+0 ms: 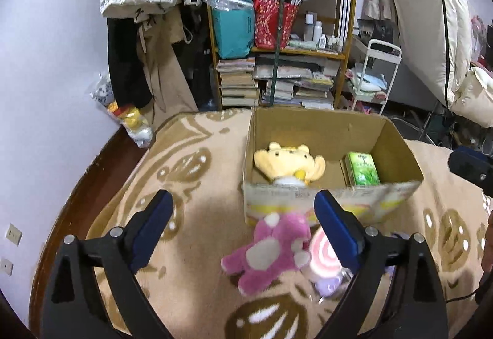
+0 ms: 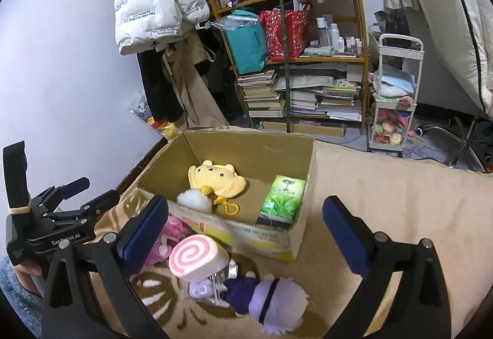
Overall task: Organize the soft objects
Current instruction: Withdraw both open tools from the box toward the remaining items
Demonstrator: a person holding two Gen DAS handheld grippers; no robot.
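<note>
An open brown cardboard box (image 2: pixel 295 154) sits on a beige blanket with a brown leaf pattern (image 2: pixel 385 185), and it serves as the landmark here. Inside the box, toward its left side, lies a pale yellow plush bear with a white pom-pom and a yellow clip (image 2: pixel 215 179); in the right near corner of the box stands a green packet of tissues (image 2: pixel 282 199).

Just in front of the box's near wall, on the blanket, lies a pink plush bear with pale paws (image 1: pixel 271 249). Beside it, also in front of the box, rests a soft pink-and-white swirl roll toy (image 2: pixel 197 256), and nearer the camera than that lies a plush doll with lilac hair and a dark purple outfit (image 2: pixel 271 299).

The left gripper (image 1: pixel 243 228) hangs above the blanket in front of the box, its blue-padded jaws spread wide with nothing pressed between them. The right gripper (image 2: pixel 246 228) also stands before the box, jaws wide apart and empty, the swirl roll and the doll lying below between them.

Behind the box rises a wooden shelf (image 2: pixel 360 62) stacked with books and bags.
</note>
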